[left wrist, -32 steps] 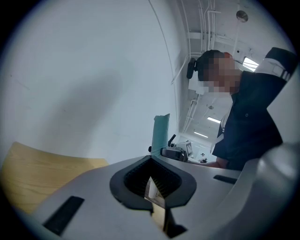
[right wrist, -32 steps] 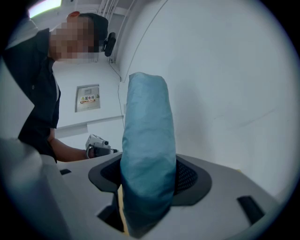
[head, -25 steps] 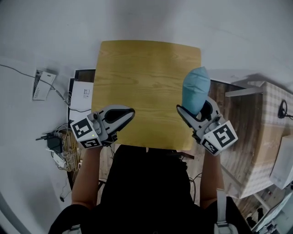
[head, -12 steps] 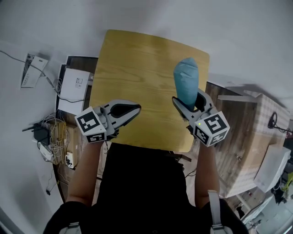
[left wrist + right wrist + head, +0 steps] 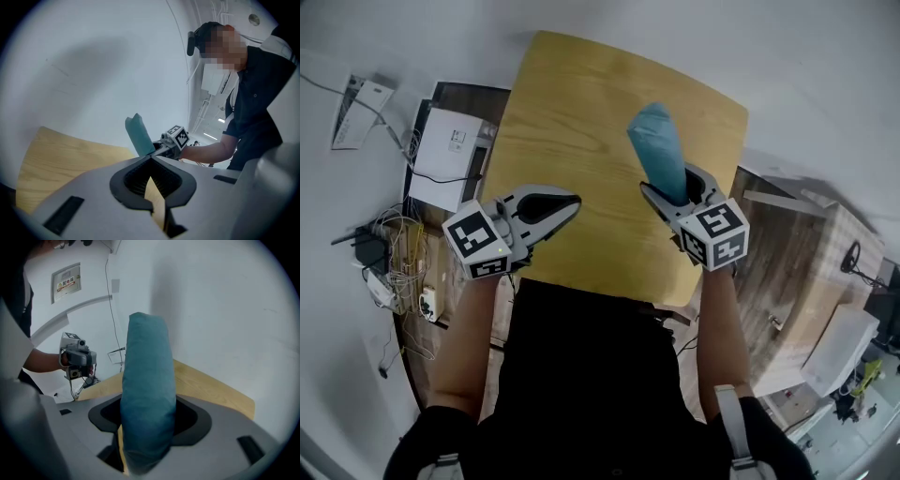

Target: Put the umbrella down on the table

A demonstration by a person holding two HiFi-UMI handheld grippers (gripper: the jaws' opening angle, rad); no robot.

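Teal umbrella had swung further out over the table, not yet down.
Right gripper clamped it aloft; left gripper hung closed, empty.

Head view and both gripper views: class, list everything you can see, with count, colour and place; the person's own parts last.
table: one, yellow wood, centre, in front of the person.
umbrella: one, teal, folded, over the table's right half.
white box: one, white, beside the table's left edge.
cables: one tangle, light and dark, far left.
wall sign: one, white with red print, on the wall.
left gripper: one, grey, jaws together, empty, over the table's near left.
right gripper: one, grey, shut on the umbrella.
forearms: two, behind the grippers.
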